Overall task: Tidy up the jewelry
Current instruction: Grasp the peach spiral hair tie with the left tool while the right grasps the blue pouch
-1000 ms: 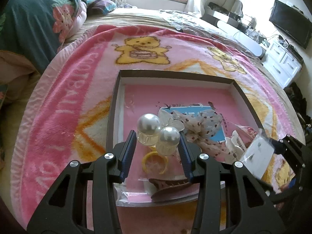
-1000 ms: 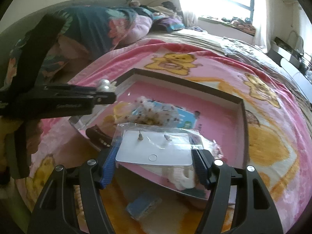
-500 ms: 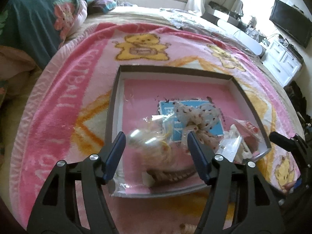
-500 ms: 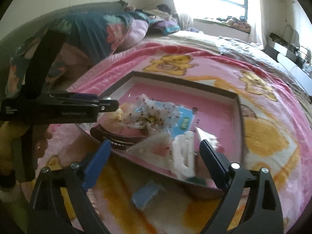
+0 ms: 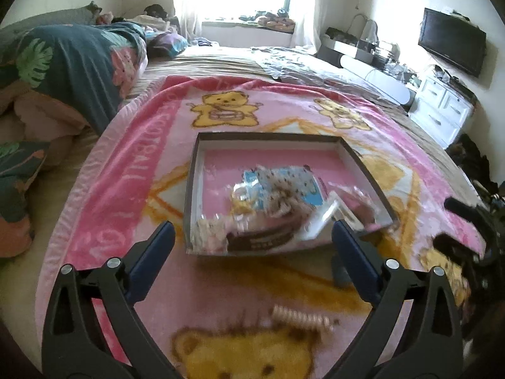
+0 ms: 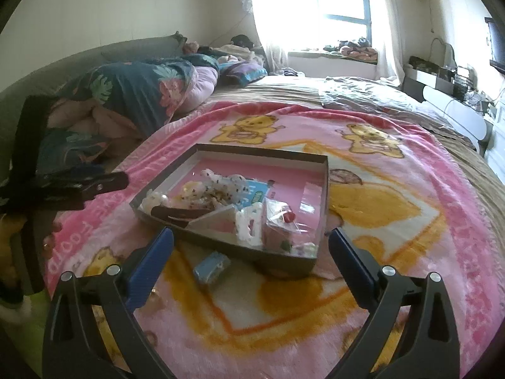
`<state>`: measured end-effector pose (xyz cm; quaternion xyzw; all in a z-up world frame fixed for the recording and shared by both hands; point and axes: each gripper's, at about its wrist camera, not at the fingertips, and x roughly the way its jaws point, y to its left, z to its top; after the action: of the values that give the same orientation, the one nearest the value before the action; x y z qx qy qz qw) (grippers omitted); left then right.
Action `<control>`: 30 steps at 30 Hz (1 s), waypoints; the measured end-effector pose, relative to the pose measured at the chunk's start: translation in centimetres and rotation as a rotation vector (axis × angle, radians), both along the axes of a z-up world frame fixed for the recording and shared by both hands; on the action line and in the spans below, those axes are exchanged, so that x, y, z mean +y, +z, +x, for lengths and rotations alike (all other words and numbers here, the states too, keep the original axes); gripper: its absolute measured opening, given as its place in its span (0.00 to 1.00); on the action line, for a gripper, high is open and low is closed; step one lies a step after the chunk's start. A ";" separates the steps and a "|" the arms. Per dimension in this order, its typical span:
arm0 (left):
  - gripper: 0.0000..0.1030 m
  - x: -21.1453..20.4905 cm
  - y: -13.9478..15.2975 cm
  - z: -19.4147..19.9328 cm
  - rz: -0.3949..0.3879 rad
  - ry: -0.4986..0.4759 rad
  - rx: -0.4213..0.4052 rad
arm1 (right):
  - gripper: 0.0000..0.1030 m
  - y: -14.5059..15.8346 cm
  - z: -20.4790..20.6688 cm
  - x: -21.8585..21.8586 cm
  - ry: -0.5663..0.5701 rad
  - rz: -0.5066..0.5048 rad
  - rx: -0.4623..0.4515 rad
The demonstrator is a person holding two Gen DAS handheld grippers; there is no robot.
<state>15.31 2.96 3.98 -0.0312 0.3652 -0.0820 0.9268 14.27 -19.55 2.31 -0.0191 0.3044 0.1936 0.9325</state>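
Sunlight is pouring through the window (image 6: 344,3) at the far end of a bedroom, and I am looking down over a wide bed (image 6: 293,88) that is filling most of both views. Across it a pink blanket (image 5: 132,170) with yellow teddy bears is lying flat, and a dark floral duvet (image 6: 135,88) is bunching up on the left. On the right wall a television (image 5: 451,41) is hanging above white drawers (image 5: 442,110).

Sitting on the blanket is a shallow dark cardboard tray (image 6: 186,164) with a pink lining, and the jewelry is piling up in its near half: a spotted fabric bow (image 6: 221,186), a brown hair claw clip (image 6: 180,212), a white hair clip (image 6: 249,224), a clear packet (image 6: 281,224) with something red in it, and a white card (image 5: 325,218). The left view is blurring much of this.

Outside the tray, a small blue item (image 6: 211,267) is lying on the blanket just before the near wall, and a pale coiled piece (image 5: 300,315) is resting nearer to me.

My left claw (image 5: 252,249) is hanging released before the tray, jaws just having been opening, nothing between them. My right claw (image 6: 251,252) is likewise spread wide, its jaws also just having been opening, with no pad touching anything.
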 end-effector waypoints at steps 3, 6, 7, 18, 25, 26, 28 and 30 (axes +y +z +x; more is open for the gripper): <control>0.90 -0.1 -0.6 -1.6 0.001 -0.009 0.014 | 0.95 -0.2 -0.8 -0.5 -0.002 -0.009 0.003; 0.91 -0.5 -1.8 -3.1 -0.008 -0.033 0.040 | 0.95 -0.5 -1.2 -1.0 -0.001 0.007 0.016; 0.91 -0.7 -2.2 -3.5 -0.009 -0.047 0.048 | 0.95 -0.7 -1.3 -1.1 -0.002 0.010 0.021; 0.91 -4.7 -7.7 -4.8 0.024 -0.164 0.181 | 0.95 -2.1 -1.6 -1.0 0.012 0.023 0.079; 0.91 -5.4 -10.5 -3.3 0.014 -0.114 0.254 | 0.95 -4.1 0.1 -0.1 0.034 0.063 0.179; 0.89 -5.4 -10.5 -3.1 0.017 -0.107 0.248 | 0.95 -4.4 0.4 0.1 0.037 0.065 0.191; 0.79 -5.6 -10.7 -2.7 0.038 -0.085 0.245 | 0.95 -5.0 1.1 0.8 0.046 0.074 0.222; 0.66 -5.4 -10.7 -2.4 0.049 -0.070 0.244 | 0.95 -5.3 1.7 1.5 0.052 0.090 0.250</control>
<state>12.91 -2.44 -6.76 -0.0058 0.4778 -0.1009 0.8726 15.98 -18.02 -3.02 0.0392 0.4087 0.2322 0.8818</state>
